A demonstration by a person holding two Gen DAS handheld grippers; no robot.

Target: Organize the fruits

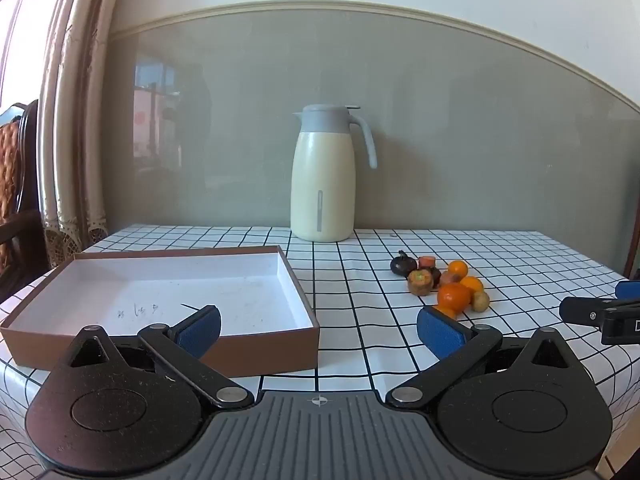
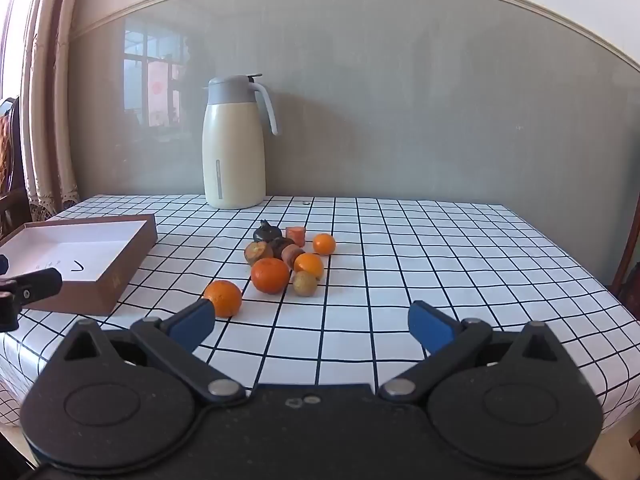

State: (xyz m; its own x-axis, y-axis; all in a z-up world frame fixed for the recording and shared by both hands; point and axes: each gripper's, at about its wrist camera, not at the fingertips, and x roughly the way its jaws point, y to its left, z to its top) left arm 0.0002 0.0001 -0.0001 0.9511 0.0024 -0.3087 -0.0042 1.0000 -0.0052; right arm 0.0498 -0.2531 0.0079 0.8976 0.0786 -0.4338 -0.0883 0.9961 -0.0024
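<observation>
A heap of small fruits lies mid-table: several oranges, dark mangosteens, a brownish kiwi and a cut carrot-coloured piece. One orange sits apart, nearest my right gripper's left pad. A shallow brown box with a white inside stands empty at the left. My left gripper hangs open over the box's near right corner, nothing between its blue pads. My right gripper is open too, just short of the fruits. Its tip shows at the left wrist view's right edge.
A cream thermos jug with a grey lid stands at the back against the grey wall. The table wears a white checked cloth. Curtains and a wooden chair are at the left. A dark chair edge rises at the right.
</observation>
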